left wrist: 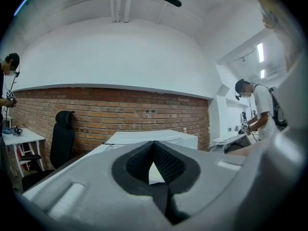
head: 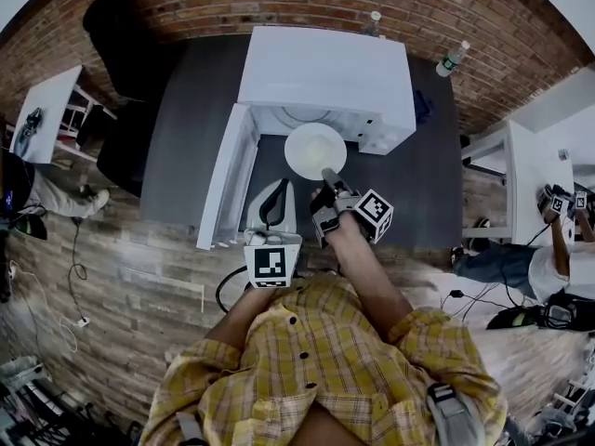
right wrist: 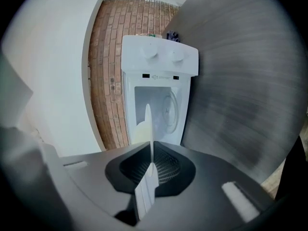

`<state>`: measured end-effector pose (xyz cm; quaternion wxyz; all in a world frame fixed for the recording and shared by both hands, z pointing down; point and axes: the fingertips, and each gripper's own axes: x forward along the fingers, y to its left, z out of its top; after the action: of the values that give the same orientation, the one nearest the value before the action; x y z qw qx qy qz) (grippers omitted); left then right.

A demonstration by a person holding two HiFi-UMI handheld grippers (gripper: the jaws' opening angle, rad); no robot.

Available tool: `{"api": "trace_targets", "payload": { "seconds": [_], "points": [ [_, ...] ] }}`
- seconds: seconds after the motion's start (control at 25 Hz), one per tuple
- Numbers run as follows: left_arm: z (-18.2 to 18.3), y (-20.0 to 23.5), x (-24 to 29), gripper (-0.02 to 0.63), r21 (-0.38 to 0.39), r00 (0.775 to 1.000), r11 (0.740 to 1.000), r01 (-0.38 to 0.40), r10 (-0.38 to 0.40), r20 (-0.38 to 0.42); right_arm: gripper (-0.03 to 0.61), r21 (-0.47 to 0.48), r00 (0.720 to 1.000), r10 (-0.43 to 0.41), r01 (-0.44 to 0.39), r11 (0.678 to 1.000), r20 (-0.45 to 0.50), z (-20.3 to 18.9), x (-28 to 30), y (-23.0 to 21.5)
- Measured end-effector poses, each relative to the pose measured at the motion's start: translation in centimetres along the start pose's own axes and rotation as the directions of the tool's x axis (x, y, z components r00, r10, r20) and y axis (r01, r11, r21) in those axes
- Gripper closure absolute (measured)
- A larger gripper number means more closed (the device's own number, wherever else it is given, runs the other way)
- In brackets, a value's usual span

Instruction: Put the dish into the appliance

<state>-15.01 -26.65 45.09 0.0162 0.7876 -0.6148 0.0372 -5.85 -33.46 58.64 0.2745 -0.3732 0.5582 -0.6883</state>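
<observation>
My right gripper [head: 329, 182] pinches the white plate [head: 314, 149] by its near rim at the mouth of the open white appliance [head: 325, 72], not yet inside, while my left gripper [head: 272, 208] is pressed together, empty.

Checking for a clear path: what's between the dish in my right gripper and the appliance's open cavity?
Nothing. The right gripper view shows the dish, held edge-on in the right gripper, facing the open cavity of the appliance, with bare space between.
</observation>
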Motion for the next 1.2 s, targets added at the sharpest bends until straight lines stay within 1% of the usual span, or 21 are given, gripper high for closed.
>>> {"api": "trace_targets", "payload": {
  "seconds": [0.44,0.6,0.76,0.88,0.96,1.08,1.2],
  "points": [
    [-0.6,1.8,1.7,0.615,0.003,1.0,1.0,0.013,-0.013,-0.014,0.561,-0.011,1.0,0.007,-0.007,1.0,0.029,1.0,4.6,-2.1],
    [-1.1,1.9,1.8,0.615,0.006,0.999,0.999,0.032,-0.032,-0.025,0.561,-0.007,0.999,0.023,-0.023,1.0,0.049,1.2,6.0,-2.6],
    [-1.4,1.7,2.0,0.615,0.004,0.998,0.998,0.057,-0.057,-0.03,0.561,-0.01,0.997,0.005,-0.004,1.0,0.077,1.9,7.2,-3.6],
    [-1.5,2.1,2.2,0.615,-0.012,0.998,0.998,0.059,-0.059,-0.02,0.561,-0.013,0.994,-0.008,0.009,1.0,0.108,2.5,7.9,-4.5],
    [-1.3,2.3,2.4,0.615,-0.028,0.998,0.998,0.056,-0.056,-0.001,0.561,-0.026,0.993,0.0,0.003,1.0,0.118,2.9,8.5,-4.7],
    [-1.5,2.4,2.4,0.615,-0.009,0.997,0.998,0.068,-0.068,-0.019,0.561,-0.035,0.992,0.005,0.0,0.999,0.126,3.4,9.5,-5.0],
    [-1.8,2.4,2.3,0.615,0.003,0.997,0.997,0.075,-0.075,-0.029,0.561,-0.018,0.988,-0.004,0.007,1.0,0.151,4.2,10.3,-5.8]
  ]
}}
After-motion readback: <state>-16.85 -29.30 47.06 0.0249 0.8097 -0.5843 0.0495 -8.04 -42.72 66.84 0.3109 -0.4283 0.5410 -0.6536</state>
